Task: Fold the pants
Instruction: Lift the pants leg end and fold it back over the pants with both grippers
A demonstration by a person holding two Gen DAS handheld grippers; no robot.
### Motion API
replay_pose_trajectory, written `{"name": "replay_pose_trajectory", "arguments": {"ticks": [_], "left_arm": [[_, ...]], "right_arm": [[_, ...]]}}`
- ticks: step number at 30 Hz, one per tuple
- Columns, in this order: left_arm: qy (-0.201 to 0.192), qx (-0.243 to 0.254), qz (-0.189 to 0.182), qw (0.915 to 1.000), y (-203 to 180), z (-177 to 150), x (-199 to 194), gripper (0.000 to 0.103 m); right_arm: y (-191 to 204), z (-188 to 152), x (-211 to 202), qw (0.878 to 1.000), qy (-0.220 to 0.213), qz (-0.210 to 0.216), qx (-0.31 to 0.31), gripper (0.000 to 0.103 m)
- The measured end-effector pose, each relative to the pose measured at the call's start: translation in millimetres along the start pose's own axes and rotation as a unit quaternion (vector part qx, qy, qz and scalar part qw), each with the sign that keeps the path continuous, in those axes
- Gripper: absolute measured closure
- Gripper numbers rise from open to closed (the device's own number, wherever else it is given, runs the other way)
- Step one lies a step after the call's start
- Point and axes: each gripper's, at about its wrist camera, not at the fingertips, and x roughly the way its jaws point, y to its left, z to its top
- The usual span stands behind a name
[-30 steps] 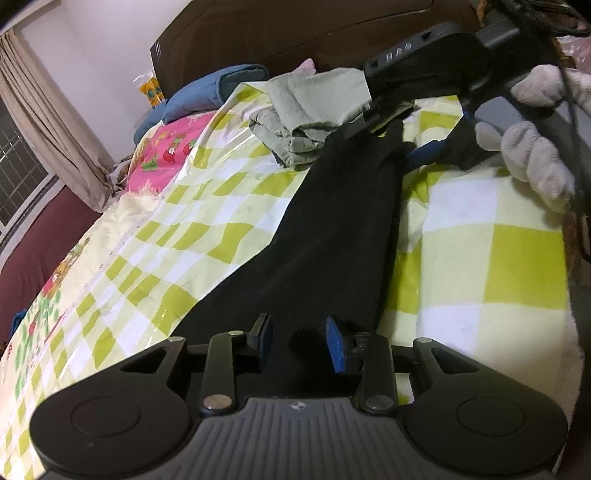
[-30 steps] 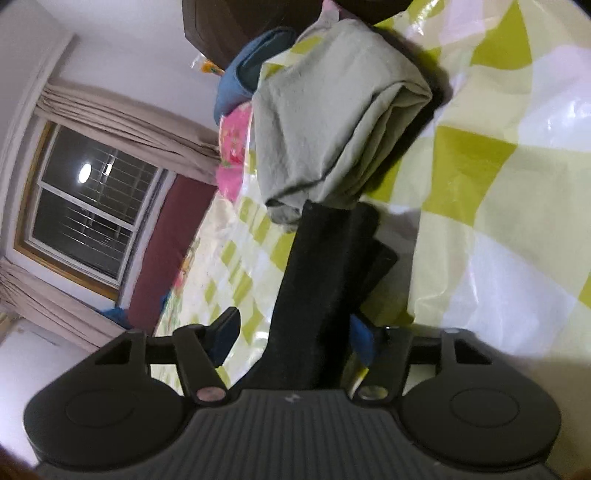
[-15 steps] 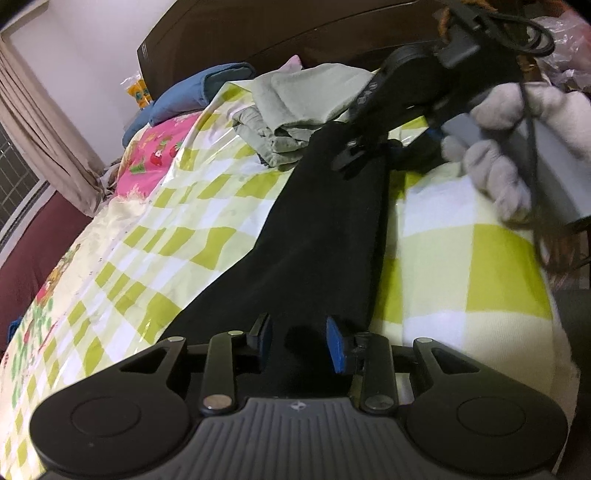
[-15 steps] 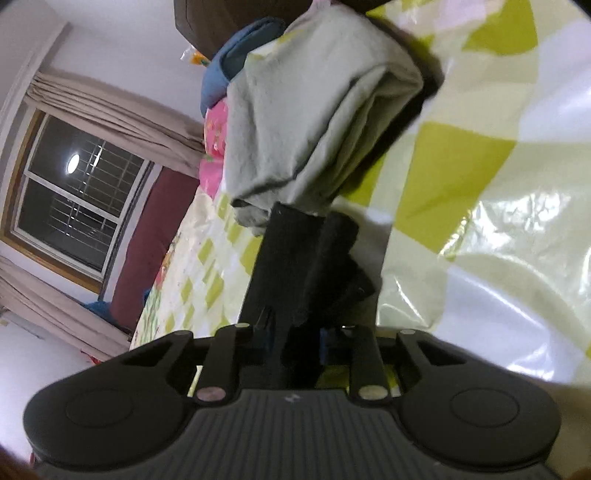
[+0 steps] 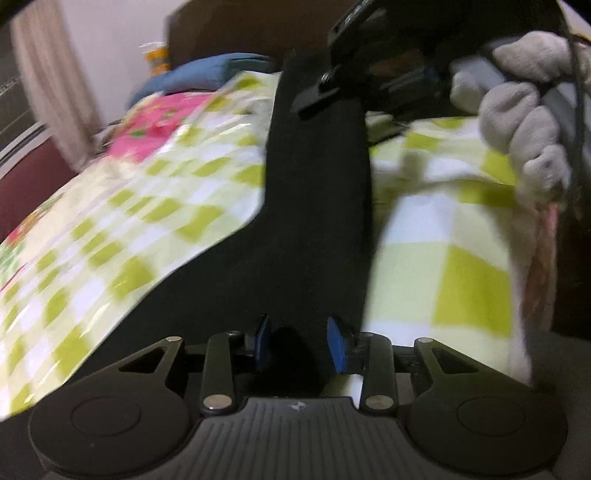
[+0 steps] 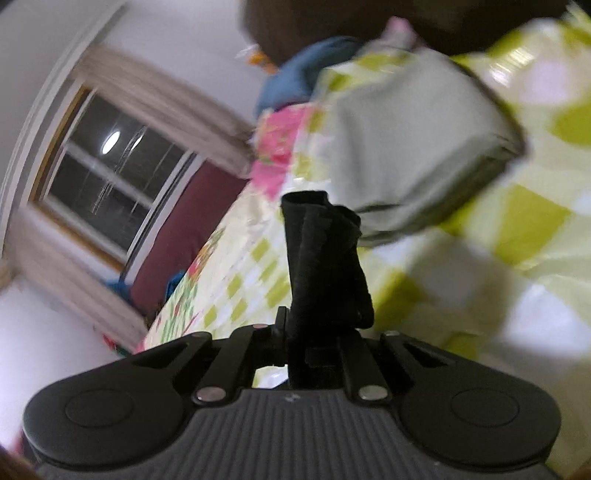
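Note:
The black pants [image 5: 317,192] stretch along the yellow-checked bedspread [image 5: 454,266] from my left gripper to the right one. My left gripper [image 5: 300,345] has its blue pads partly closed around the near end of the pants. My right gripper [image 6: 314,332] is shut on the far end of the pants [image 6: 325,258], which stands bunched up above its jaws. In the left wrist view the right gripper [image 5: 351,55] and a gloved hand [image 5: 524,110] hold the far end lifted off the bed.
A folded grey-green garment [image 6: 413,155] lies on the bed just beyond the right gripper. A blue pillow [image 5: 214,72] and pink floral cloth [image 5: 155,125] sit near the dark headboard [image 5: 229,29]. A window [image 6: 110,170] with curtains is at left. The bed edge drops off at right [image 5: 535,280].
My right gripper has closed on the far end of the pants and lifted it off the bed. The left gripper keeps its hold. Both views are blurred by motion.

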Motion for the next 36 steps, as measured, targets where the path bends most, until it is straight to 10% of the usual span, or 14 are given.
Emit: {"name": "replay_pose_trajectory", "arguments": {"ticks": [8, 18, 31, 36], "left_arm": [[-0.007, -0.069, 0.134, 0.9885, 86, -75, -94, 0.053], [-0.005, -0.211, 0.197, 0.9575, 153, -165, -159, 0.052], [-0.078, -0.27, 0.267, 0.9218, 198, -211, -219, 0.051], [-0.059, -0.292, 0.311, 0.9025, 211, -244, -240, 0.051]], "right_arm": [[146, -68, 51, 0.976, 0.098, 0.082, -0.177, 0.094], [263, -266, 120, 0.868, 0.31, 0.15, -0.358, 0.094], [341, -316, 134, 0.848, 0.281, 0.171, -0.416, 0.094], [376, -365, 135, 0.82, 0.27, 0.215, -0.457, 0.094]]}}
